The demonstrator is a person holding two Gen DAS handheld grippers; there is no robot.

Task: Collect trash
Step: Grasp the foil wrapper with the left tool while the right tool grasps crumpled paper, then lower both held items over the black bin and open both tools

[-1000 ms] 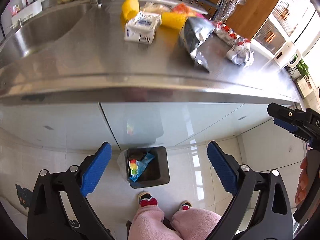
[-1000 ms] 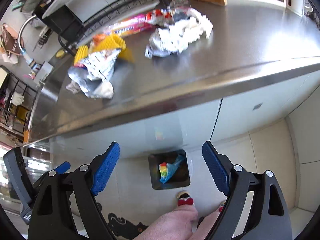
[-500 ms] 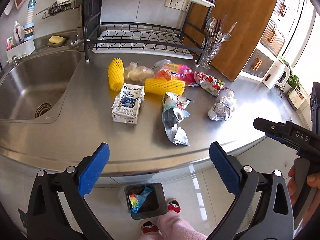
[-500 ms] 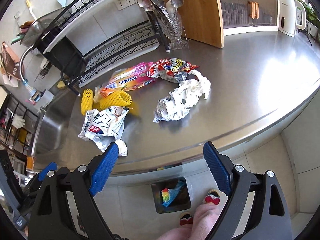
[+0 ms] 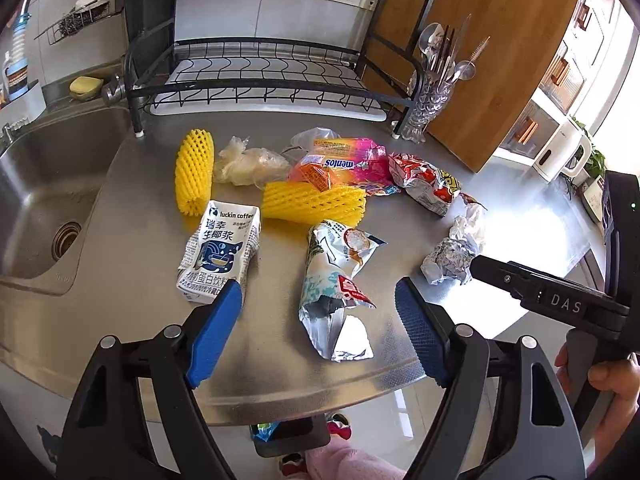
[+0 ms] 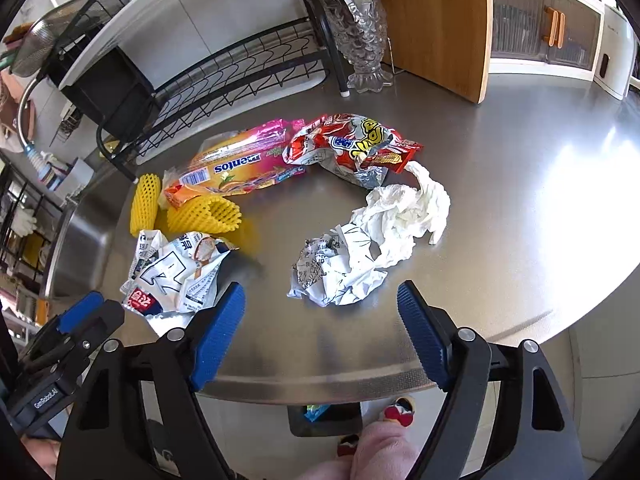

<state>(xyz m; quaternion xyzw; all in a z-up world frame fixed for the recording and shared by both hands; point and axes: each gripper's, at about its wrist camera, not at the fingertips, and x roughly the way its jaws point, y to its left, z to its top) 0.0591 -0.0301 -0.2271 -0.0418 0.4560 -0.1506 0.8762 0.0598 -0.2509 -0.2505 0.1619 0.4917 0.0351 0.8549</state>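
Observation:
Trash lies on the steel counter (image 5: 128,264). In the left wrist view my open, empty left gripper (image 5: 320,332) hovers over a crumpled silver snack bag (image 5: 336,292), with a Luckin coffee carton (image 5: 220,252), two yellow foam nets (image 5: 314,202), a Mentos wrapper (image 5: 344,164) and a red snack bag (image 5: 428,182) beyond. In the right wrist view my open, empty right gripper (image 6: 320,336) is above crumpled white paper (image 6: 360,256); the red snack bag (image 6: 352,144) lies beyond. A dark trash bin (image 6: 324,418) stands on the floor below the counter edge.
A sink (image 5: 44,184) is at left, a black dish rack (image 5: 260,76) at the back, a glass utensil holder (image 5: 430,104) and a wooden board (image 5: 480,52) at back right. A white kettle (image 5: 560,152) stands far right. The person's legs (image 6: 384,452) are by the bin.
Both grippers have risen from the bin at floor level to above the counter and moved in over the trash. Both stay open and empty.

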